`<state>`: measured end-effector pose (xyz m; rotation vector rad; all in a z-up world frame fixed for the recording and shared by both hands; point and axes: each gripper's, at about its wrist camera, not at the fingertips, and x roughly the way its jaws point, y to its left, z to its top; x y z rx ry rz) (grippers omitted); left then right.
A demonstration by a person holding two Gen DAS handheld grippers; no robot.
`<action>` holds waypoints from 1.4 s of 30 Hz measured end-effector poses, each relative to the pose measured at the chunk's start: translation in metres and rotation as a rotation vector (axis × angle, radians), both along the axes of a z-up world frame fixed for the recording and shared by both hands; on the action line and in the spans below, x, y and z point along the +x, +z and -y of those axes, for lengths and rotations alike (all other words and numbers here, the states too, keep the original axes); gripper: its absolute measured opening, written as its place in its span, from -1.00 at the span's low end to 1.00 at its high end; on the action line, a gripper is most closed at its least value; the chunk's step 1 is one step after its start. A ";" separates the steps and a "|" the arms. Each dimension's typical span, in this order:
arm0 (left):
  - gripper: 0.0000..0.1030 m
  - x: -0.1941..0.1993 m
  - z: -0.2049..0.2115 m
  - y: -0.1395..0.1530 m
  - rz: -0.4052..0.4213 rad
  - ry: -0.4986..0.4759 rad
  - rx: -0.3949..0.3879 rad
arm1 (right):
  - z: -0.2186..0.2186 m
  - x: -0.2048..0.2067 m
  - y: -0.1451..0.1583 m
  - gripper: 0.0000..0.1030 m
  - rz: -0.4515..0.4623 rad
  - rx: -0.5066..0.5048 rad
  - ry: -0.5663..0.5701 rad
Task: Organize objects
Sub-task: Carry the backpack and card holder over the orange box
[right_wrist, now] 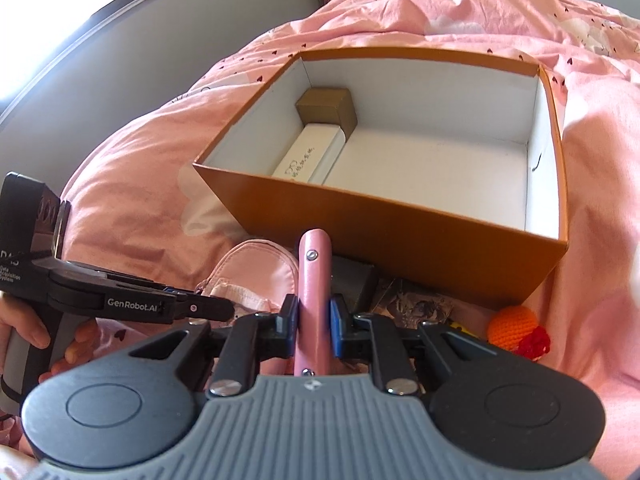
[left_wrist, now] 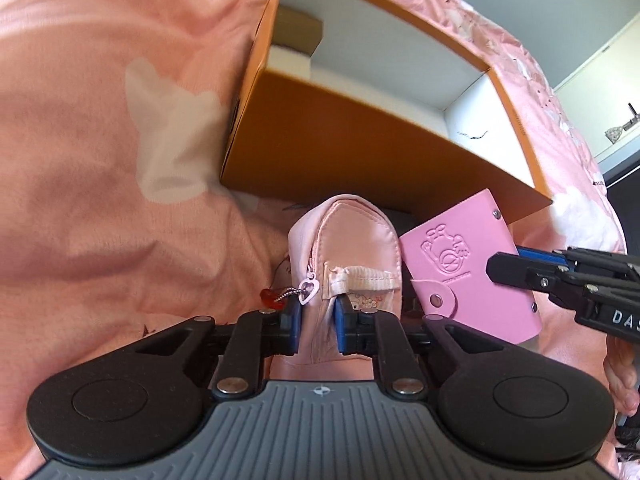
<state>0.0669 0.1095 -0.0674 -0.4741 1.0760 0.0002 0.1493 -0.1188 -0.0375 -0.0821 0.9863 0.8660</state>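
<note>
My left gripper [left_wrist: 316, 316] squeezes the pink zip pouch [left_wrist: 344, 248], low in the middle. My right gripper [right_wrist: 314, 326] pinches the pink card holder [right_wrist: 314, 280] on its edge. I should lift both high over the orange box [right_wrist: 384, 216] wall, then let go gently inside.

You see a satiny cloth pouch [left_wrist: 344, 240], a smooth matt card holder [left_wrist: 468, 268] with metal studs, a matt cardboard box [right_wrist: 400, 232], and a crocheted yarn ball [right_wrist: 512, 326] on the soft cloth bed [right_wrist: 140, 184].

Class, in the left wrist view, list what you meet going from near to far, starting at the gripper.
left gripper → pink zip pouch → orange box → small brown box inside it.
</note>
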 end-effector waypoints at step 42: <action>-0.66 0.128 -0.030 0.062 0.231 0.041 0.046 | -0.052 0.166 0.011 -0.66 -0.031 0.090 -0.264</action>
